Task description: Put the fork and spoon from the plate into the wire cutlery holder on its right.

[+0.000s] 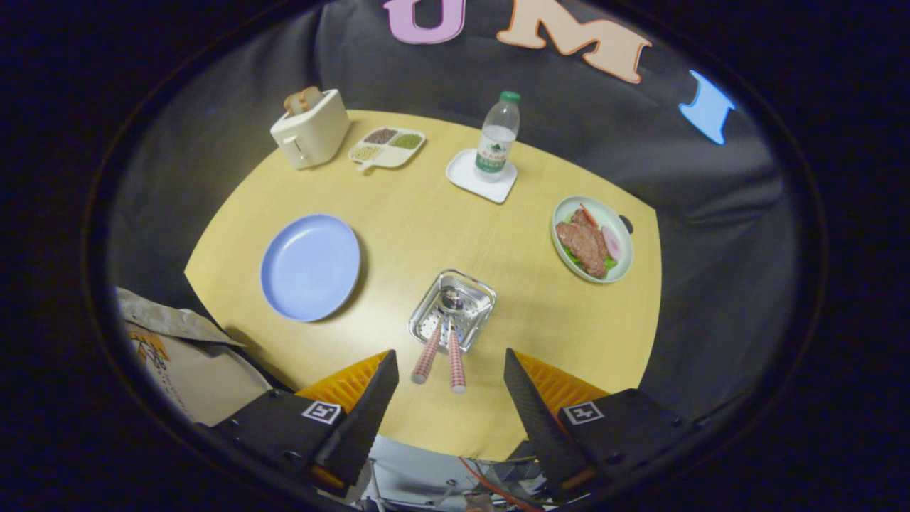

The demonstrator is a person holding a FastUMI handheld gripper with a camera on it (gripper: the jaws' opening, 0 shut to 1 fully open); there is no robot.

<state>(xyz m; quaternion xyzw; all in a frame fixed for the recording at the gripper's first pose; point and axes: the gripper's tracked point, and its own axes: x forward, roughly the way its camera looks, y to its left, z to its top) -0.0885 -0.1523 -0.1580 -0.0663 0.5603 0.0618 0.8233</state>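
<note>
The blue plate (311, 267) lies bare on the yellow table (426, 220), ahead of my fingers and to the left. To its right stands the shiny metal cutlery holder (453, 308), seen from above. Two utensils stand in it side by side, the fork (427, 354) and the spoon (456, 361), their red-and-white checked handles sticking up toward me; which handle is which I cannot tell for sure. My gripper (451, 368) hovers above the holder, open, with both handles showing in the wide gap between the fingers and untouched by them.
Far side of the table: a cream toaster (310, 129) with bread, a divided dish (387, 147) of grains, a water bottle (497, 139) on a white coaster. A green plate of meat (591, 239) sits at the right. A paper bag (181, 348) lies off the table's near left edge.
</note>
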